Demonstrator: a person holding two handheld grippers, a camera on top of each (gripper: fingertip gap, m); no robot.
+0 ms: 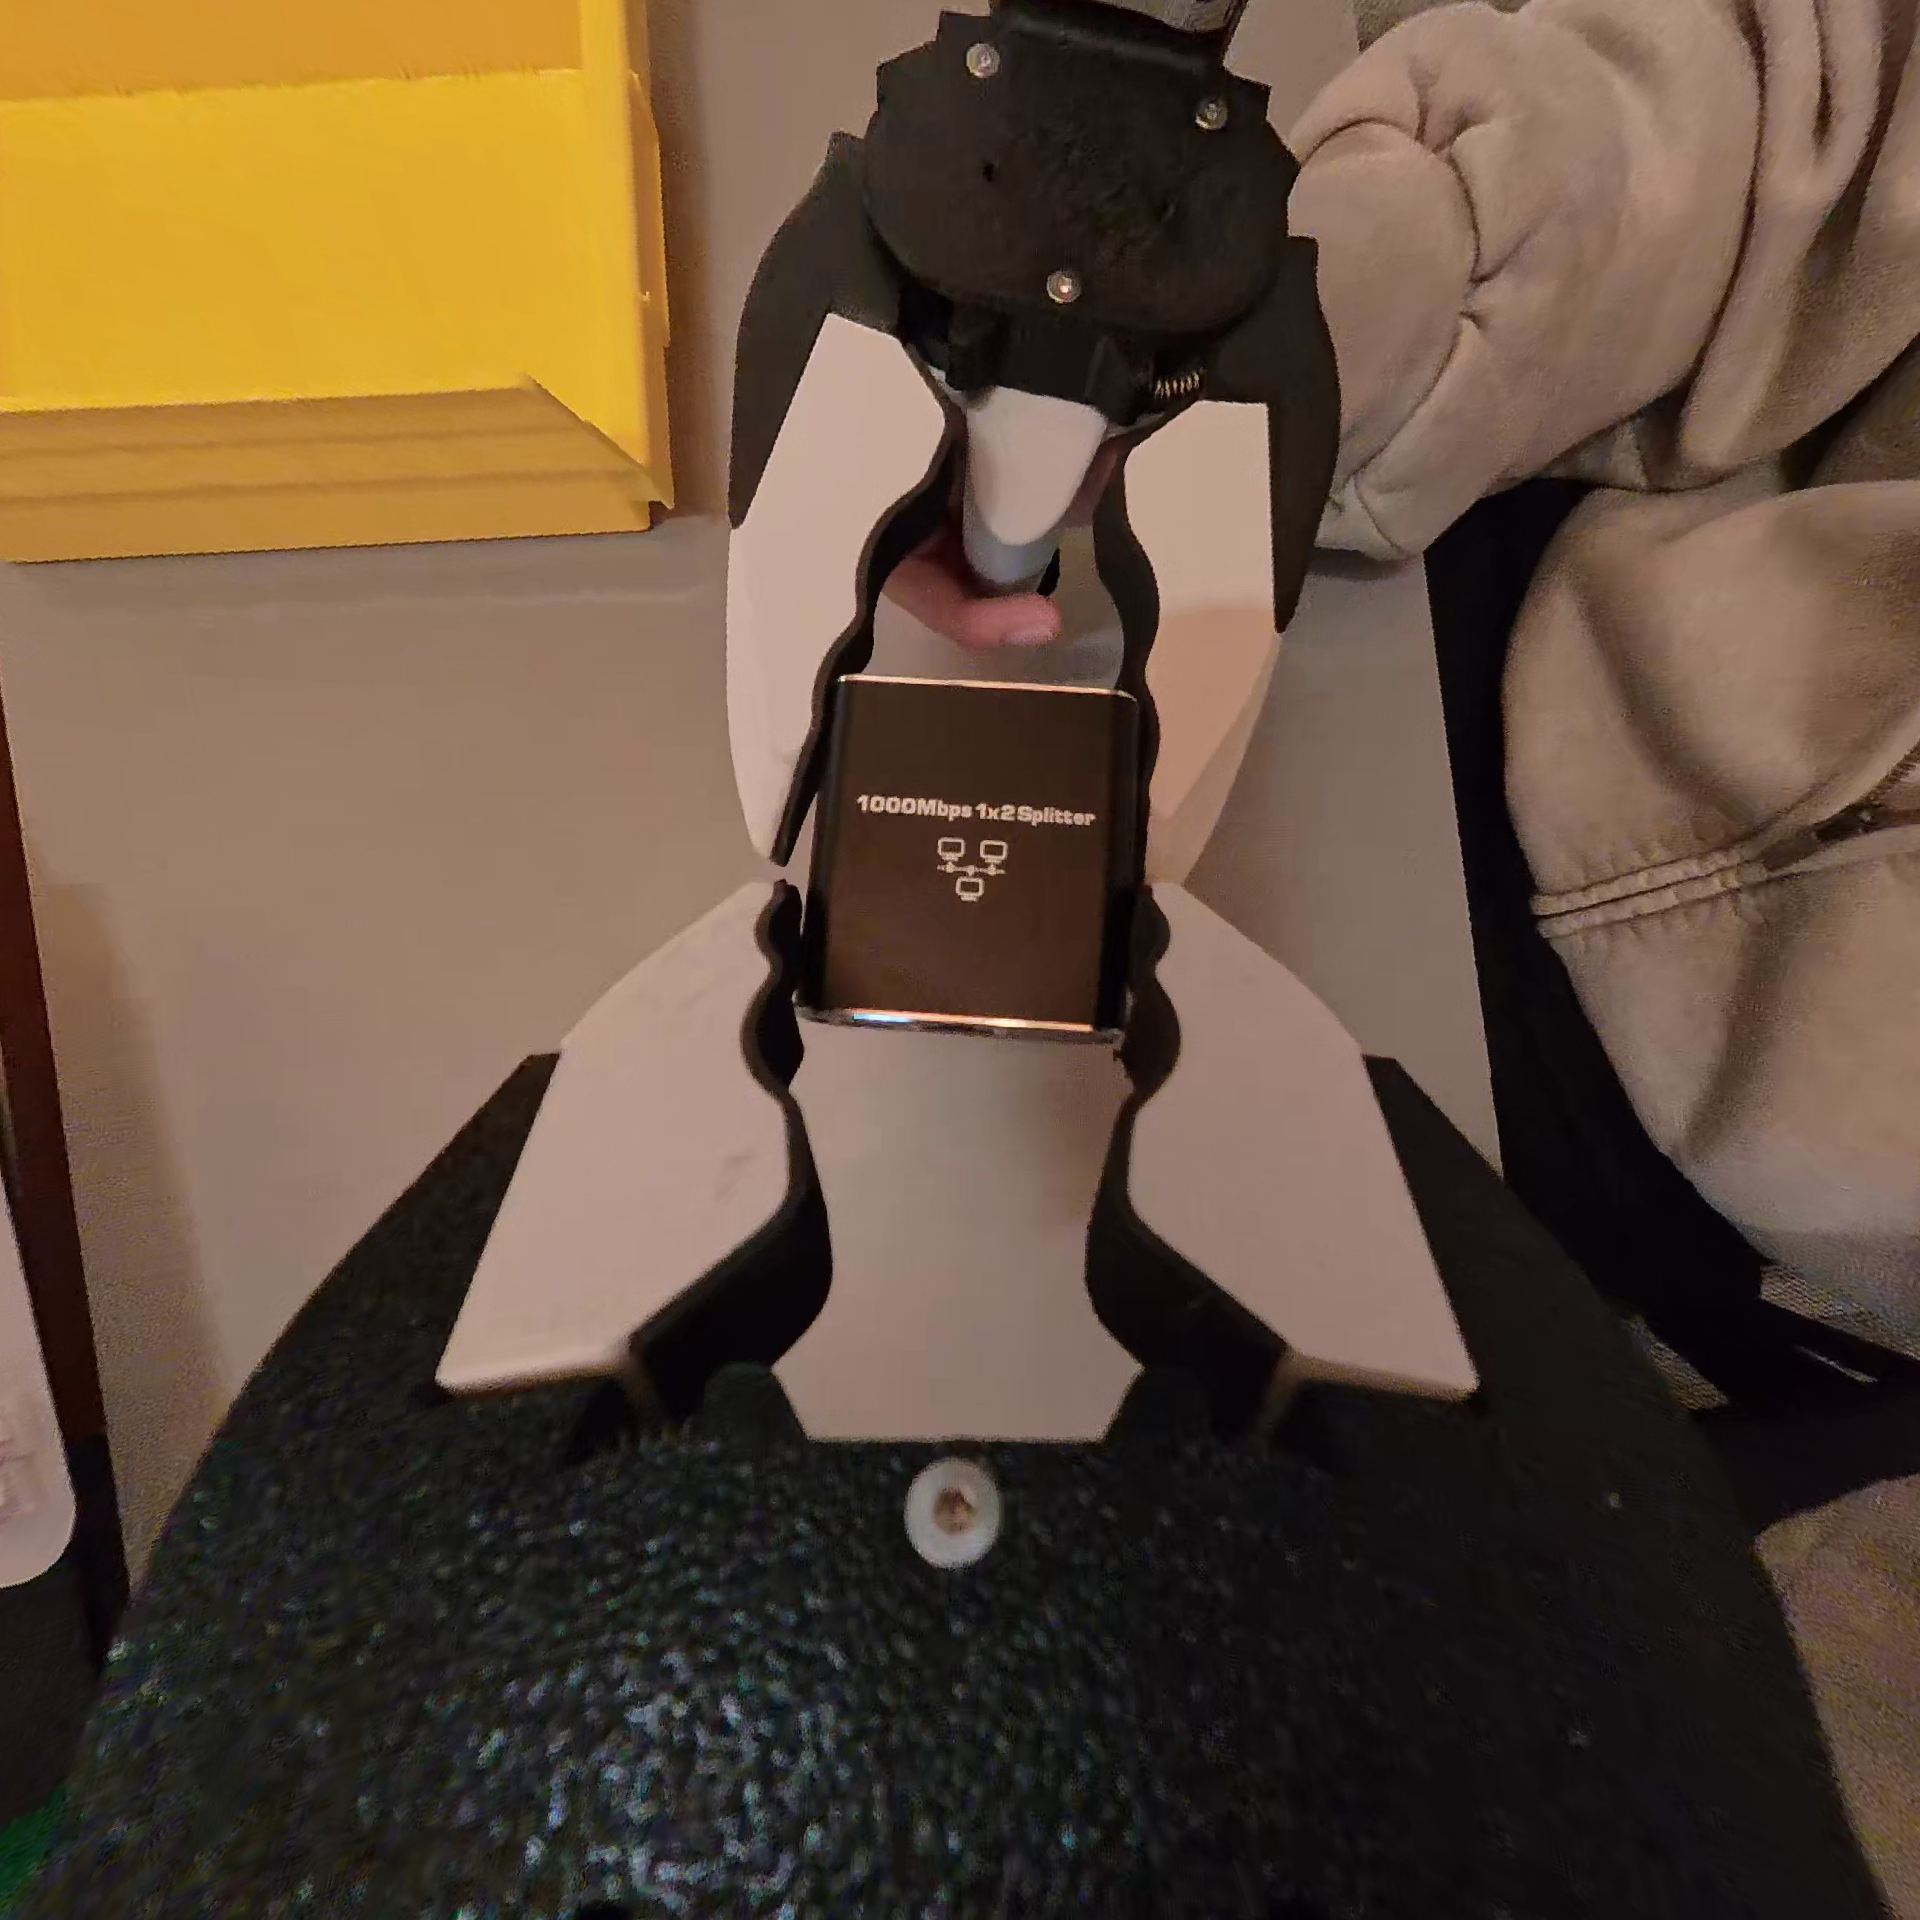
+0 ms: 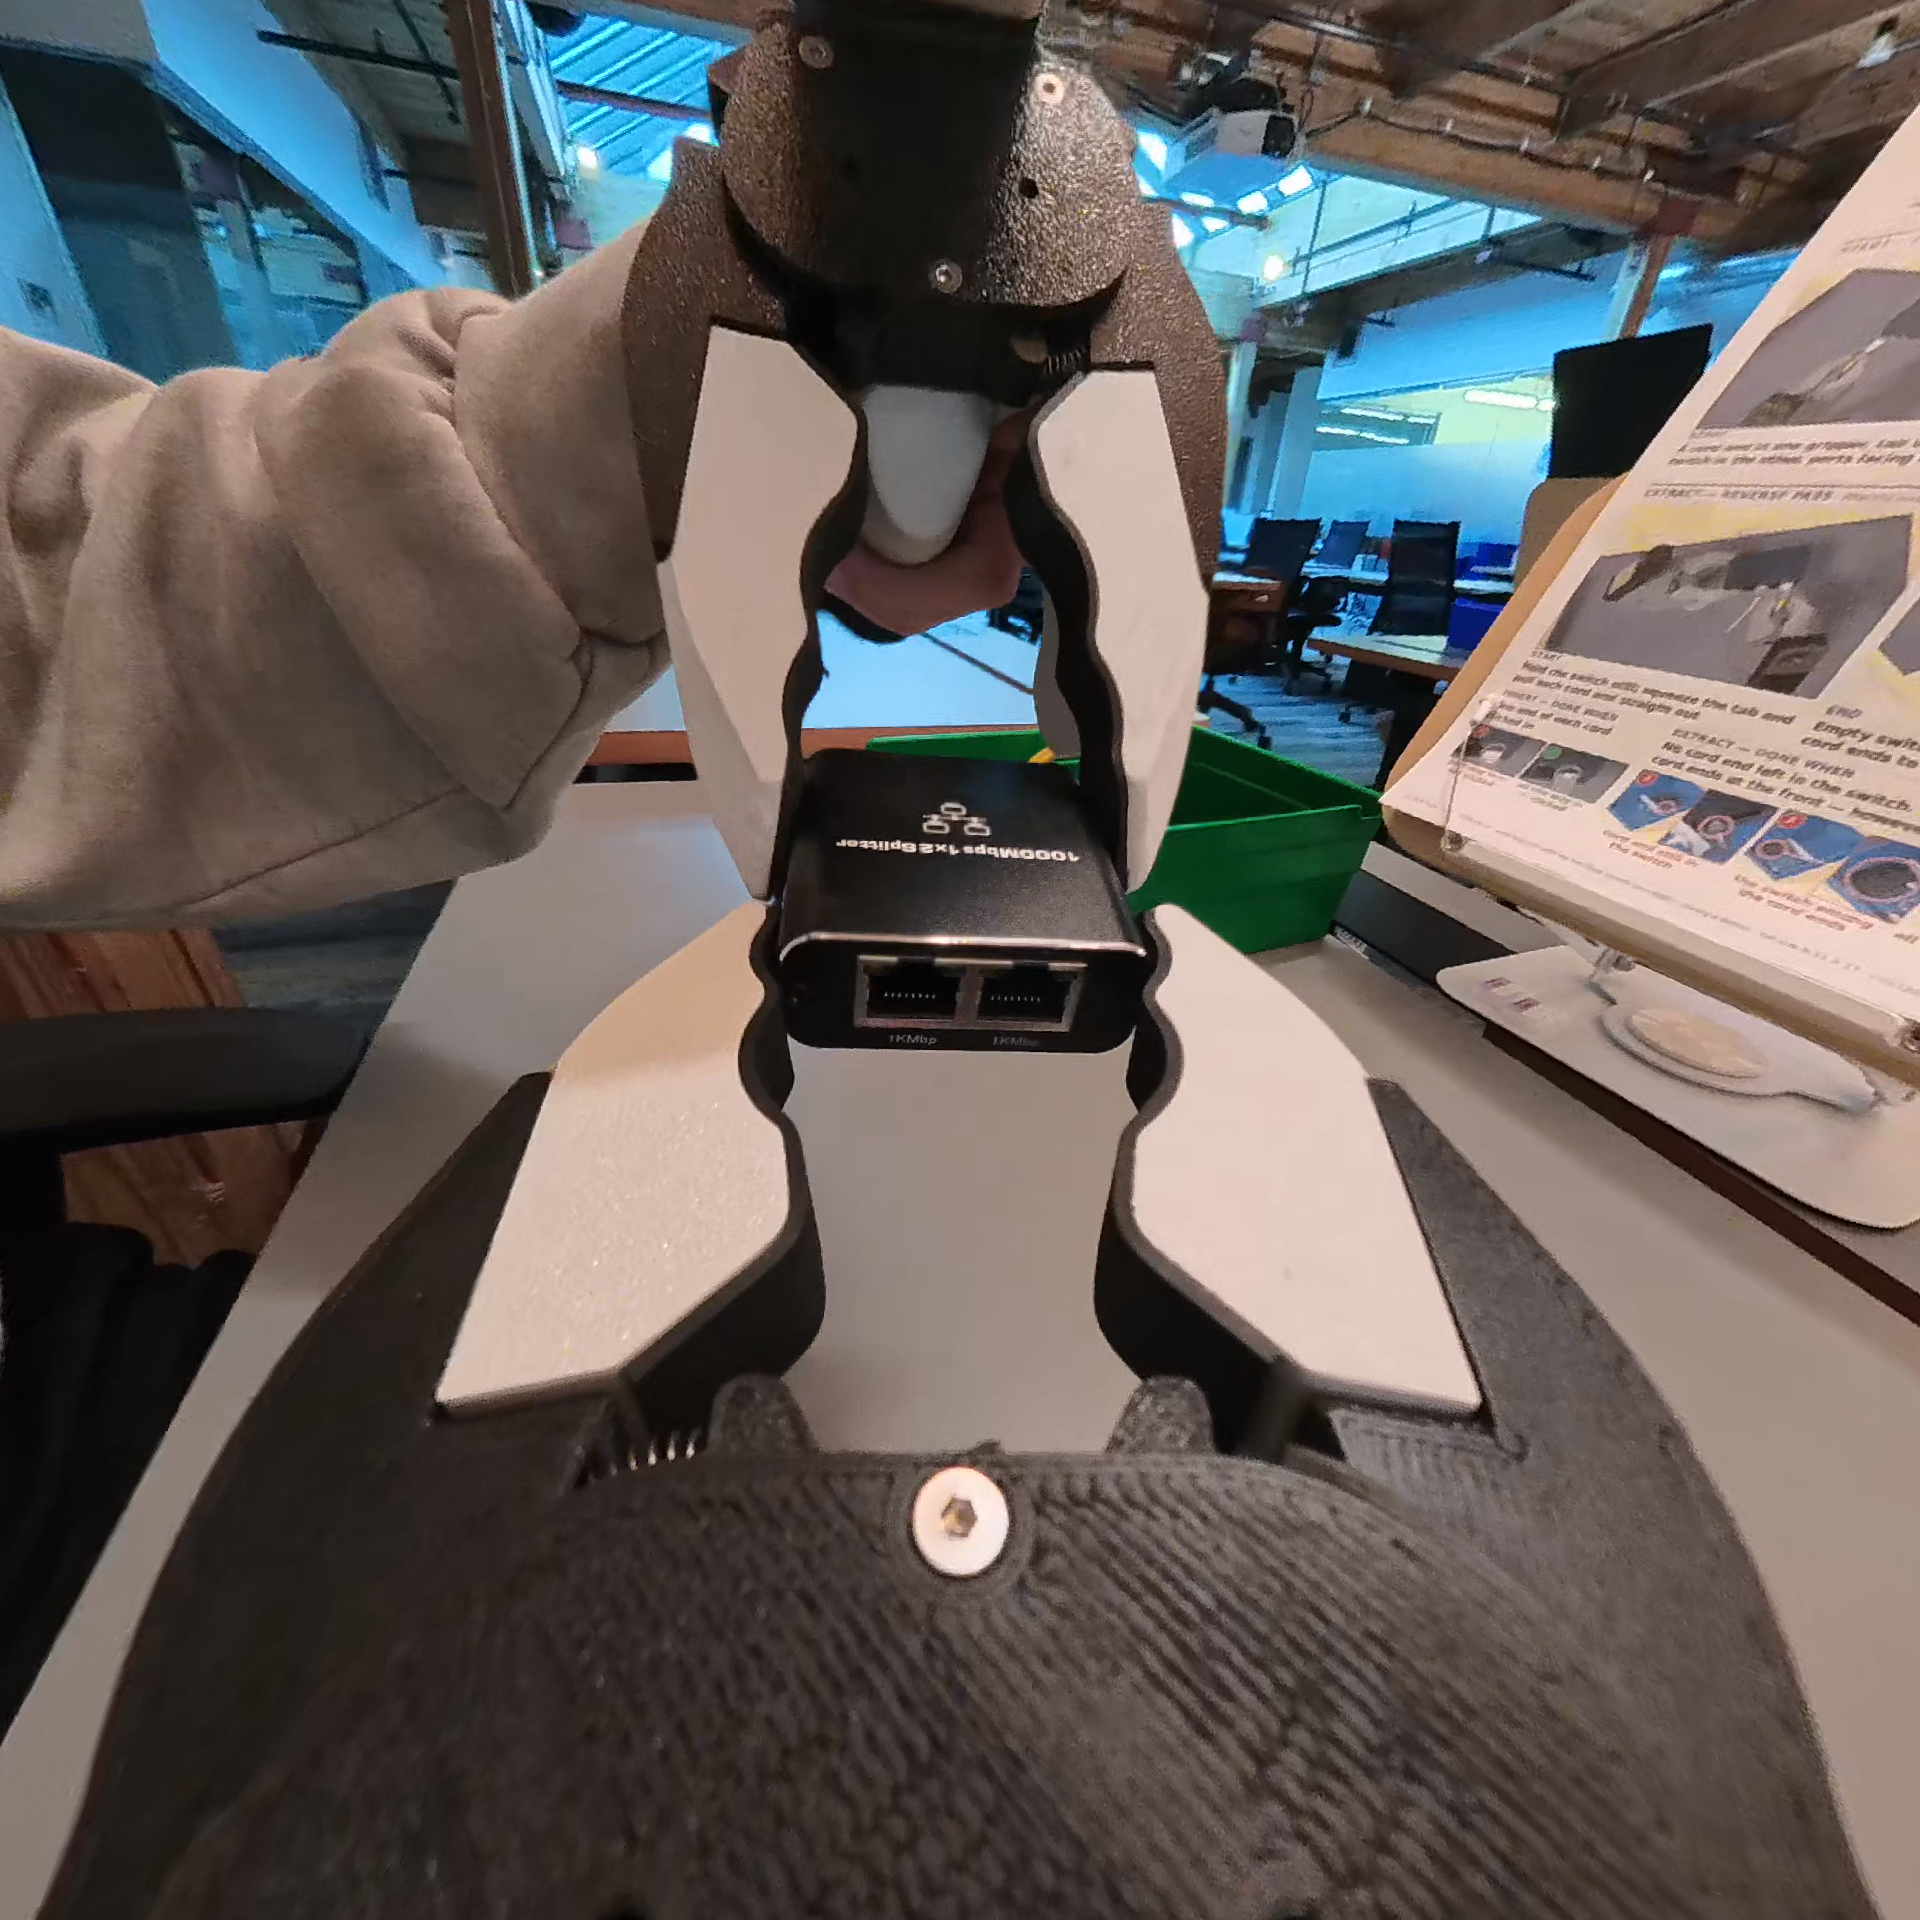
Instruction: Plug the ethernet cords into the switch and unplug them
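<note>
Both tongs [image 1: 961,935] [image 2: 956,935] hide switch [image 1: 961,862] sides.

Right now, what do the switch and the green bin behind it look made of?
The switch looks like black anodised metal: satin body with bright silvery bevelled edges around its port face, though coated plastic can't be ruled out. The green bin looks like moulded plastic: uniform glossy colour, thin walls with a rolled rim.
</note>
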